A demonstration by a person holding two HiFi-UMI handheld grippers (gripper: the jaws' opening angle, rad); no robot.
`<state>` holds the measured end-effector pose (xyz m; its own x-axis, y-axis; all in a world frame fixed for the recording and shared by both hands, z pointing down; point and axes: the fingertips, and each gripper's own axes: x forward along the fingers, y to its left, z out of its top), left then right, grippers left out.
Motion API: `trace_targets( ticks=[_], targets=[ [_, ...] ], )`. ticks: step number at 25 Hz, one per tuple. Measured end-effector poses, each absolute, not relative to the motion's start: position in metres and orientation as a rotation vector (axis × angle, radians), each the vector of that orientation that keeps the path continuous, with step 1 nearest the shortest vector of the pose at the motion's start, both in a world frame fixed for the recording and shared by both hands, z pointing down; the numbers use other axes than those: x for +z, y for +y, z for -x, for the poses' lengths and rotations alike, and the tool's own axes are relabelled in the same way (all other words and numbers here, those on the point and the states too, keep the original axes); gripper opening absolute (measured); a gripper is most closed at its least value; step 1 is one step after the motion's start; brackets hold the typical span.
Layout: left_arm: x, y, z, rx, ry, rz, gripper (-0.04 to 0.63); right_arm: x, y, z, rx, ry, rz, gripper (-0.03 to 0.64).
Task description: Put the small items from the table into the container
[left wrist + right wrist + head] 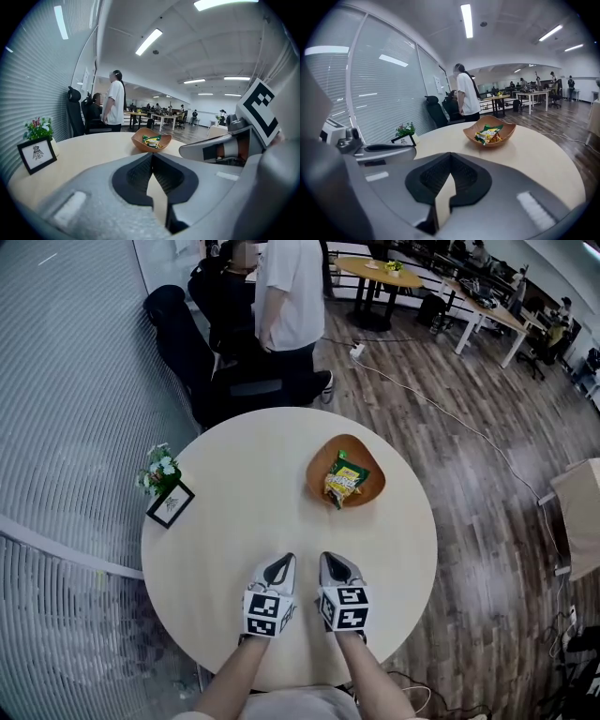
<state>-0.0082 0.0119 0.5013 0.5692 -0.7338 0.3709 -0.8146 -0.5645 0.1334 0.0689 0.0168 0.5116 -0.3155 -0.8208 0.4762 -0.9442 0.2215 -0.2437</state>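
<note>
A brown wooden bowl [367, 468] [139, 141] [505, 131] sits right of centre on the round pale table [234, 521]. Small green and yellow snack packets [344, 481] [152, 141] [489, 134] lie inside it. My left gripper [282, 563] [151, 157] and right gripper [330, 561] [450, 156] hover side by side near the table's front edge, well short of the bowl. Both are shut, tips together, with nothing between the jaws. In the left gripper view the right gripper's body [220, 149] appears at the right.
A small framed picture [171, 503] and a little flower pot [157, 471] stand at the table's left edge. A person in a white shirt [291, 296] and a black office chair [178, 329] are beyond the far edge. A cable [441, 409] runs across the wooden floor.
</note>
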Motion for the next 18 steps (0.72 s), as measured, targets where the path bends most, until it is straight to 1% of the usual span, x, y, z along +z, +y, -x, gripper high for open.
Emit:
trace_targets(
  ticks=[18],
  targets=[
    [0.424, 0.048, 0.028, 0.358, -1.252, -2.596, 0.000, 0.435, 0.063, -0.064, 0.697, -2.221, -1.761, 0.000]
  ],
)
